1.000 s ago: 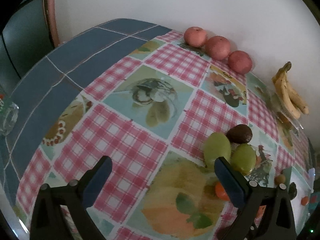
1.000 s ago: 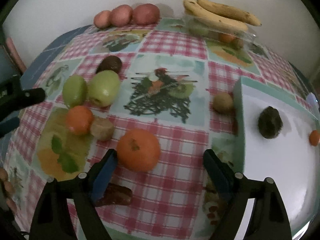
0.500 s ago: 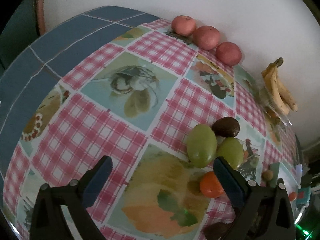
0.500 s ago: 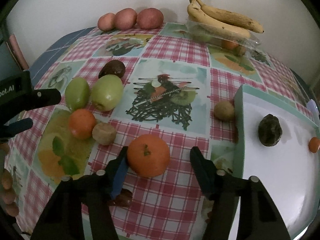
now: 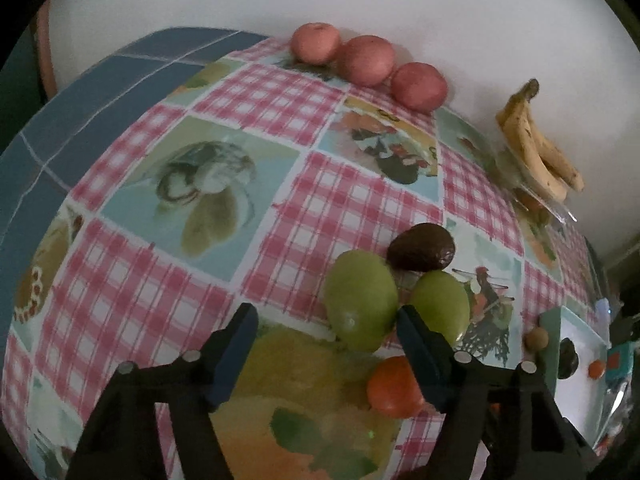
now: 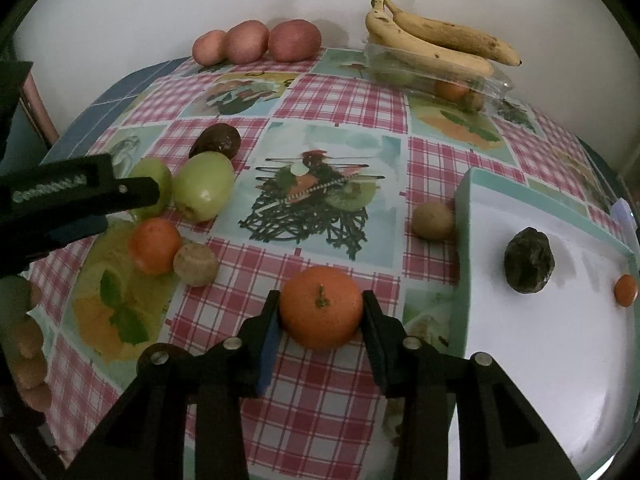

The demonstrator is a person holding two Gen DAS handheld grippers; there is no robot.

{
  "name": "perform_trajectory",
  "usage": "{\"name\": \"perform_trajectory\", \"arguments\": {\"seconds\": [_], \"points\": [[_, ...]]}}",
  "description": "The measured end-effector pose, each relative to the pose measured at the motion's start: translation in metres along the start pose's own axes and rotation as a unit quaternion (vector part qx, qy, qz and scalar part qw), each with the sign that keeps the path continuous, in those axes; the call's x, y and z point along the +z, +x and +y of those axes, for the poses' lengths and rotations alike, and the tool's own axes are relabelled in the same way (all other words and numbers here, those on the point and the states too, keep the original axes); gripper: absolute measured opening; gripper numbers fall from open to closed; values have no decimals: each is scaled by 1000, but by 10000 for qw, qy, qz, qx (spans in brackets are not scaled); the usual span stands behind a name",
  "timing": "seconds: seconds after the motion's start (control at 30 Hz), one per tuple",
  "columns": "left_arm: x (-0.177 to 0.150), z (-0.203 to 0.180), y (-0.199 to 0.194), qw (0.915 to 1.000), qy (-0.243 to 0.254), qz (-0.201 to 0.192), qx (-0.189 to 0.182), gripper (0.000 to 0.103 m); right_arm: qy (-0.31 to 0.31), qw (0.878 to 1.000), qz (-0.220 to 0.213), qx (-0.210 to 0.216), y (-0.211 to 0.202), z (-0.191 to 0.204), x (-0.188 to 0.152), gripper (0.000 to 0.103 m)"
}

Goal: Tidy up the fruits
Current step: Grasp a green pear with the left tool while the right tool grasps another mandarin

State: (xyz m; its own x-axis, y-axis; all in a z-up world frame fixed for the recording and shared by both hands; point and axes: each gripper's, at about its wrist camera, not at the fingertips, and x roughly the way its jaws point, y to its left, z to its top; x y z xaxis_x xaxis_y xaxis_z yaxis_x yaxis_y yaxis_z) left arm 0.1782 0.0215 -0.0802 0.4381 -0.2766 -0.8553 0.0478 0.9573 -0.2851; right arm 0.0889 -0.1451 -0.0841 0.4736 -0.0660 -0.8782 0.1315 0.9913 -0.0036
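Since a second ago we see both jaw pairs closing in. Left gripper has narrowed and shifted toward the green fruit, upright on the tablecloth beside its right finger; nothing gripped, jaws parted. Right gripper now pinches the orange, stem up, just left of the tray.

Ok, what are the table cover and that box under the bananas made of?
Table cover: probably wipeable vinyl or oilcloth; it lies smooth with a printed check and a faint sheen. Box under the bananas: thin clear plastic, see-through, with glints along its edges.
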Motion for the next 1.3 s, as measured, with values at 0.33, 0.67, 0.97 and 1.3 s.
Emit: {"name": "perform_trajectory", "arguments": {"seconds": [0.33,0.67,0.97,1.3], "points": [[0,-29,12,9952,883,-38,429,59,-10,10000,-13,5,0,0,0,40],[14,-7,16,9965,534,-88,642,56,-5,10000,-14,10,0,0,0,40],[11,-15,22,9905,952,-69,988,55,-9,10000,-16,9,0,0,0,40],[5,-6,15,9919,848,13,941,46,-32,10000,-25,-23,0,1,-1,40]]}}
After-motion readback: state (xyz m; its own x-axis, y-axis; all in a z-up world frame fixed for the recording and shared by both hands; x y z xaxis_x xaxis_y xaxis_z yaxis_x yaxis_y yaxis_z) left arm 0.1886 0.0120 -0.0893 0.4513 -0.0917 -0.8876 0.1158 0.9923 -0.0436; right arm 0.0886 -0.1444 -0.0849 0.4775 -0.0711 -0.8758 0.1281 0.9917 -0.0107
